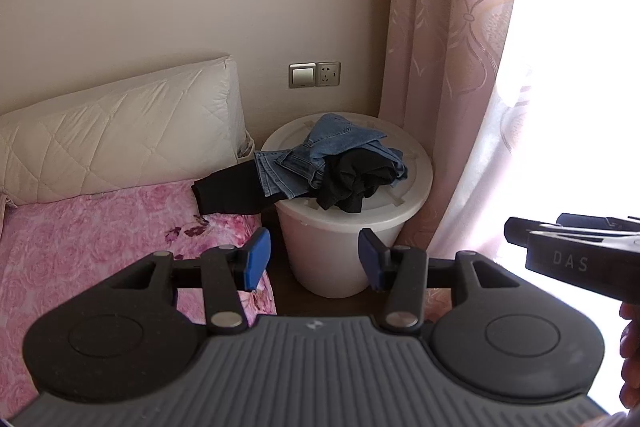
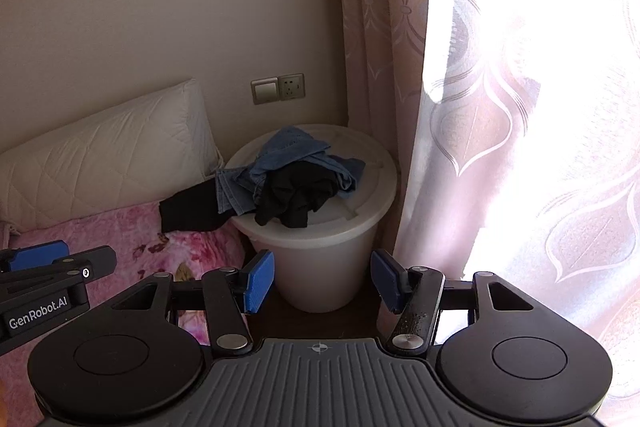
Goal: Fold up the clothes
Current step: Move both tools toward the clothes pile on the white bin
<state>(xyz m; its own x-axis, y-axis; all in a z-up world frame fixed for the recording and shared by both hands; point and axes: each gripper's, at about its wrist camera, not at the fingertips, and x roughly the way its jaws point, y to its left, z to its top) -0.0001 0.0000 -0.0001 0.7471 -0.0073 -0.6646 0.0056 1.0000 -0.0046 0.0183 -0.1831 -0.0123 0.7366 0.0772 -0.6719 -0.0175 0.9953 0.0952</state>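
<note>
The jeans (image 1: 316, 155) and a black garment (image 1: 356, 183) lie crumpled on the white bucket's lid (image 1: 416, 167) beside the bed (image 1: 100, 239). Soft, limp, denim probably heavier; pinch the hanging hem. Left gripper (image 1: 314, 259) and right gripper (image 2: 322, 281) gape wide, empty.

Blown-out daylight glare through curtain (image 2: 520, 107) at right, fisheye-curved edges, sharp focus
</note>
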